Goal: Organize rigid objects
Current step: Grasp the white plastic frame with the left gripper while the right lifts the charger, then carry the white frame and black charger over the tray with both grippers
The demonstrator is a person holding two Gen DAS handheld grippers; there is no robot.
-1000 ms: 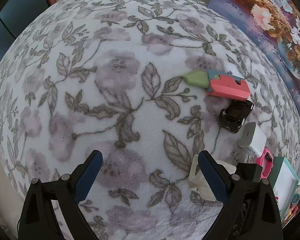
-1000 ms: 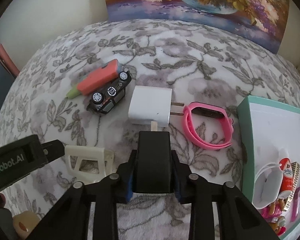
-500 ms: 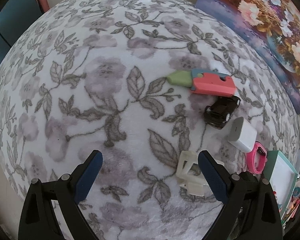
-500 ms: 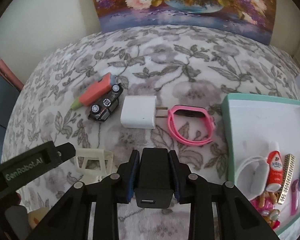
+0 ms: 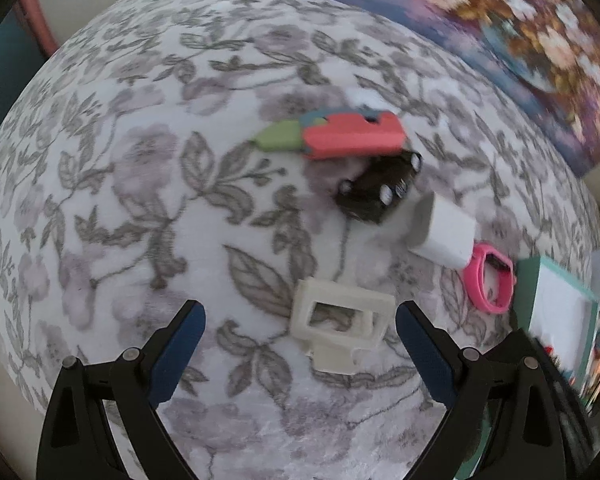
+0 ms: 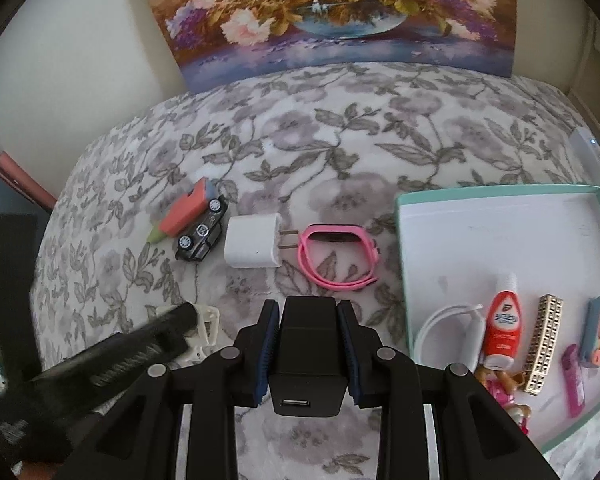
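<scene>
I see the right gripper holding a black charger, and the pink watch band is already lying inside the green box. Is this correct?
Not quite. The right gripper does hold the black charger, but the pink watch band is not inside the green box. It lies on the floral cloth, between the white plug adapter and the box. The right wrist view shows it.

Left wrist view: steep downward look from close above the floral cloth (image 5: pixel 148 184), along the left tool (image 5: pixel 298 344). Right wrist view: less steep, from the near edge toward the painting (image 6: pixel 332 20), along the right tool (image 6: pixel 309 312). Both views share the toy car (image 5: pixel 376 192), white charger (image 5: pixel 444 232), pink band (image 5: pixel 490 280) and cream frame (image 5: pixel 340 320).
</scene>
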